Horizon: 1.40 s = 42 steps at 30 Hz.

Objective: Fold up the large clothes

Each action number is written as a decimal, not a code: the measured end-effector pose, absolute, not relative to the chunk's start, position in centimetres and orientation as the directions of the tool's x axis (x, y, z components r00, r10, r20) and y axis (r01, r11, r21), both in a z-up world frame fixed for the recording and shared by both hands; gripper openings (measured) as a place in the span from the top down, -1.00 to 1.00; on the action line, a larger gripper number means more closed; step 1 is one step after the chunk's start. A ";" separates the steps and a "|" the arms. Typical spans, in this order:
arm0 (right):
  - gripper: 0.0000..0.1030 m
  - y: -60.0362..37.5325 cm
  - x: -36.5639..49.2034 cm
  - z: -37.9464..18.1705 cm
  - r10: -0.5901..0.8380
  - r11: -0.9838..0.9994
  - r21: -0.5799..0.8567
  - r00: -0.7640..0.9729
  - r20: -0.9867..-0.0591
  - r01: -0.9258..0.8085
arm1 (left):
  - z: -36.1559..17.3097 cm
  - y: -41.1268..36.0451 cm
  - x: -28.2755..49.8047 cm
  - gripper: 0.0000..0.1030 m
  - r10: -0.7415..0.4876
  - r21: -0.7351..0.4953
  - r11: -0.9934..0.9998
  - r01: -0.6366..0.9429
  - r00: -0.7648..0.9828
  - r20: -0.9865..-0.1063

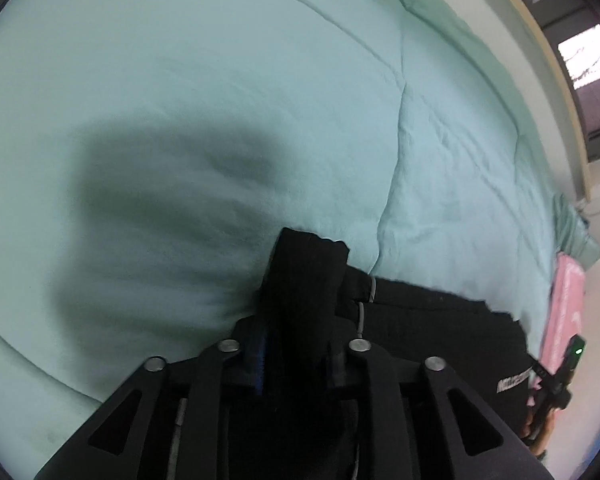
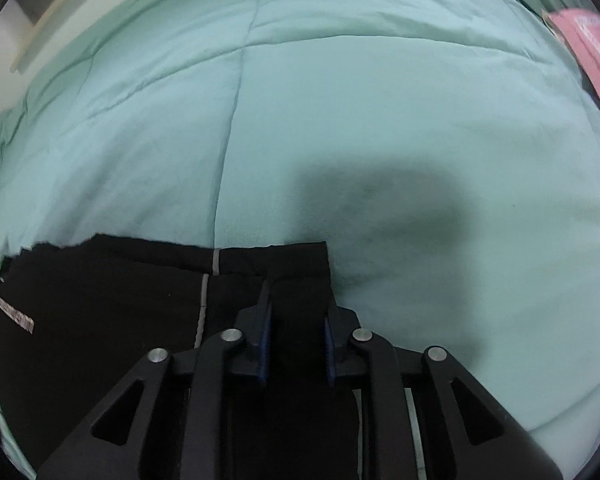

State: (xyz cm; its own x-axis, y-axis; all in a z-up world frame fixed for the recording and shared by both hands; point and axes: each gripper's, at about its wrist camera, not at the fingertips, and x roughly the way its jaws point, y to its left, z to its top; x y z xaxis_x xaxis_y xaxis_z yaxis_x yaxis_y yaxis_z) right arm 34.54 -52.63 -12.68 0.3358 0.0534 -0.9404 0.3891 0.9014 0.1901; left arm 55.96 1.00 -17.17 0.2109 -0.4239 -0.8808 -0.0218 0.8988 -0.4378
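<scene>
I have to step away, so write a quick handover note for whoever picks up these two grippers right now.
Left gripper: shut on a corner of the black garment.
Right gripper: shut on the garment's other corner.
The garment lies partly on the green comforter, its top edge stretched between the two grippers.
A pink item sits at the bed's edge.
Done: both corners gripped.
Left: make the fold, flatten, release.

A plain mint-green quilted bedcover (image 2: 380,120) spreads everywhere. The black fabric garment (image 2: 112,300) carries thin grey stripes and white lettering. A pink flat item (image 2: 592,48) shows at two o'clock.
</scene>
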 end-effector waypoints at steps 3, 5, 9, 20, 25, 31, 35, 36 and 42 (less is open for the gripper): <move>0.21 -53.7 33.0 -10.7 0.065 0.879 0.227 0.366 -0.928 0.420 | -16.1 3.6 55.6 -0.06 -0.473 -0.496 0.866 -0.056 0.229 -0.851; 0.20 -53.9 30.8 -7.8 0.088 0.859 0.288 0.433 -0.897 0.423 | -14.6 5.7 54.8 -0.11 -0.505 -0.536 0.842 -0.070 0.249 -0.826; -0.17 -53.2 26.2 -2.8 0.116 0.846 0.368 0.541 -0.833 0.385 | -10.2 6.6 51.5 -0.11 -0.419 -0.440 0.898 0.005 0.313 -0.852; -0.19 -39.1 20.9 0.2 0.123 0.957 0.233 0.487 -0.865 0.172 | -2.4 -0.4 38.8 -0.11 -0.482 -0.383 0.869 0.314 0.358 -0.799; -0.19 -34.1 20.7 -1.4 0.090 0.985 0.146 0.450 -0.888 0.092 | -3.6 -7.2 33.1 -0.11 -0.508 -0.343 0.821 0.457 0.311 -0.803; -0.23 -32.3 22.8 -8.4 0.052 0.995 0.077 0.325 -0.944 0.065 | -13.8 -11.6 33.4 -0.12 -0.390 -0.318 0.860 0.399 0.114 -0.914; -0.24 -32.1 23.5 -11.5 0.040 0.995 0.062 0.246 -0.968 0.083 | -14.5 -11.9 34.4 -0.12 -0.393 -0.338 0.870 0.358 0.091 -0.915; -0.24 -32.1 23.6 -11.5 0.040 0.994 0.062 0.243 -0.969 0.085 | -14.4 -11.9 34.4 -0.12 -0.390 -0.332 0.867 0.373 0.092 -0.916; -0.25 -33.4 23.4 -7.5 0.091 0.988 0.124 0.316 -0.944 0.087 | -9.0 -12.2 33.9 -0.12 -0.434 -0.323 0.830 0.455 0.163 -0.886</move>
